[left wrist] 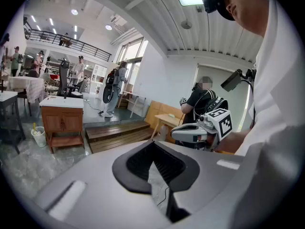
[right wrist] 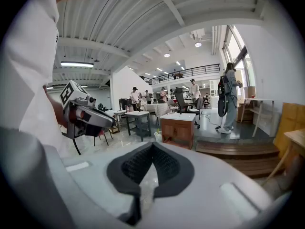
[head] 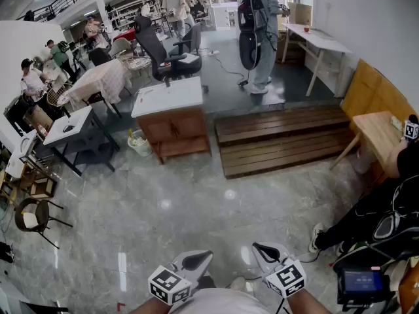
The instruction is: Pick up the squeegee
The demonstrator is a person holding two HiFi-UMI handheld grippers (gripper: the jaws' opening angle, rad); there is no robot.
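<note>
**Squeegee still to be found**

The left gripper (head: 196,261) and right gripper (head: 265,252) are held near the body, both clenched on nothing, over the floor (head: 196,195). No squeegee is shown in any view. It must likely be located first, then a claw released for the approach.

No readable writing anywhere (the small screen (head: 362,281) shows lines too blurred to read).
</note>
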